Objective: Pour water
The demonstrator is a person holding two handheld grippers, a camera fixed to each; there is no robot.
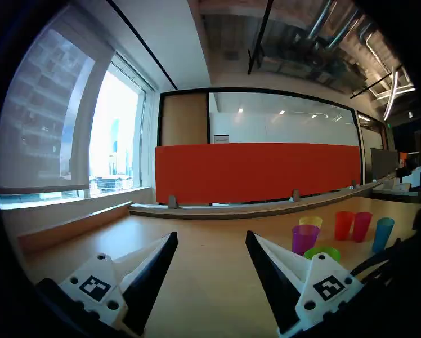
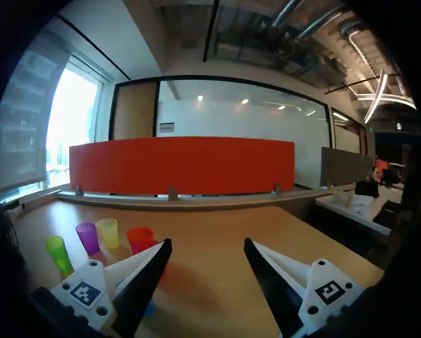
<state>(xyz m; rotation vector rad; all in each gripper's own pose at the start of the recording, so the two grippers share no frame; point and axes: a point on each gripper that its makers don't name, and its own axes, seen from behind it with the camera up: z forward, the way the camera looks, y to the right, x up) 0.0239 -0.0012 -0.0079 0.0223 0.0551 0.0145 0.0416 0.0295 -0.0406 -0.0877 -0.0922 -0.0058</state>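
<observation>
Several coloured plastic cups stand on a wooden desk [image 1: 210, 281]. In the left gripper view they are to the right: purple cup [image 1: 304, 238], yellow cup [image 1: 311, 221], red cup [image 1: 343, 224], pink cup [image 1: 361, 226], blue cup [image 1: 383, 233], and a green cup [image 1: 322, 252] just behind the right finger. My left gripper [image 1: 211, 234] is open over bare desk, holding nothing. In the right gripper view the green cup [image 2: 58, 253], purple cup [image 2: 88, 236], yellow cup [image 2: 108, 232] and red cup [image 2: 139, 235] stand at the left. My right gripper [image 2: 207, 242] is open and holds nothing; its left finger hides part of the cups.
An orange divider panel [image 1: 255, 172] runs along the desk's far edge. A window ledge [image 1: 70, 222] and large windows lie to the left. A second desk [image 2: 351, 208] with white items and dark chairs stands at the right.
</observation>
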